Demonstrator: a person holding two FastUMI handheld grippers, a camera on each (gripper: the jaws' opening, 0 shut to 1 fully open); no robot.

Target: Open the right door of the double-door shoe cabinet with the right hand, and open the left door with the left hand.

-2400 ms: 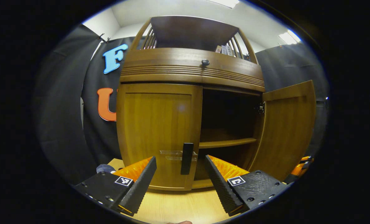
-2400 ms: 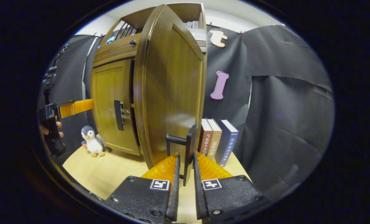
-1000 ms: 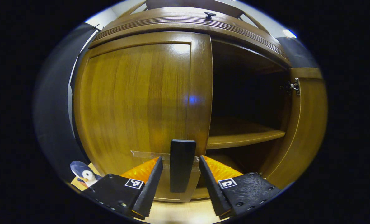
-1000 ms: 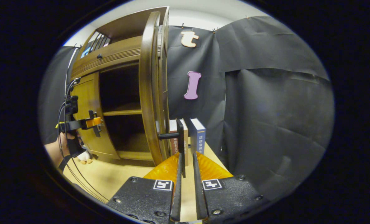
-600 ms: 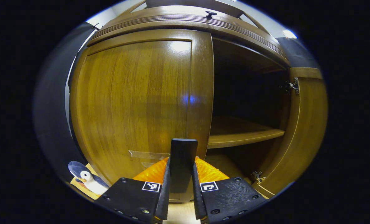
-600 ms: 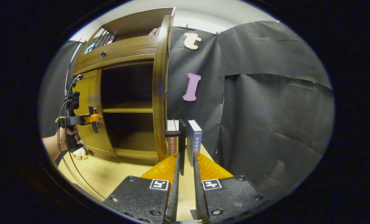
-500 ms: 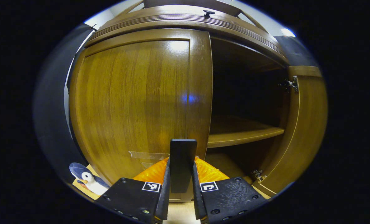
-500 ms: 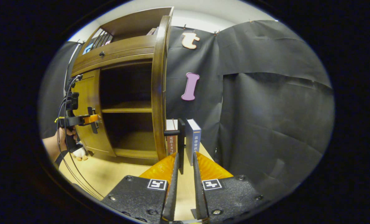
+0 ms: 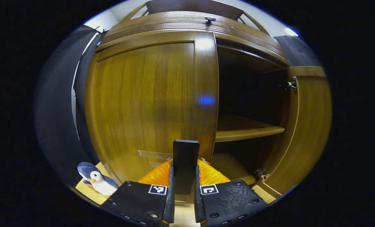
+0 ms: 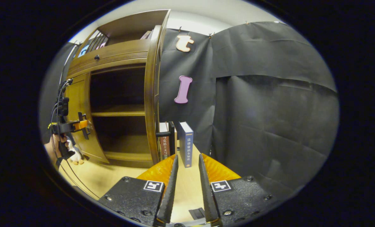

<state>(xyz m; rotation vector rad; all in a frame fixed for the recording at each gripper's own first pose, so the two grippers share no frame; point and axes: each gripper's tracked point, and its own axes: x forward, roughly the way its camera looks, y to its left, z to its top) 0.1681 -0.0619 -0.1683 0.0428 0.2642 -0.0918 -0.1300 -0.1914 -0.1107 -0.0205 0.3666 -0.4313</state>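
Left gripper view: left gripper (image 9: 184, 192) pinched the left door handle (image 9: 185, 164), both fingers pressed against its sides. Left door (image 9: 149, 104) rose straight ahead of the fingertips, its free edge just right of them. Beyond that edge, dark cabinet interior with a shelf (image 9: 249, 132); right door (image 9: 307, 132) swung wide, far right. Toy penguin (image 9: 96, 183) sat left of the fingers on the table.

Right gripper view: right gripper (image 10: 187, 176) parted slightly, nothing between the fingers, bare table (image 10: 111, 176) beneath. Right door handle (image 10: 170, 137) stood just ahead and left of the tips; books (image 10: 185, 143) ahead. Far left, left gripper at its handle.
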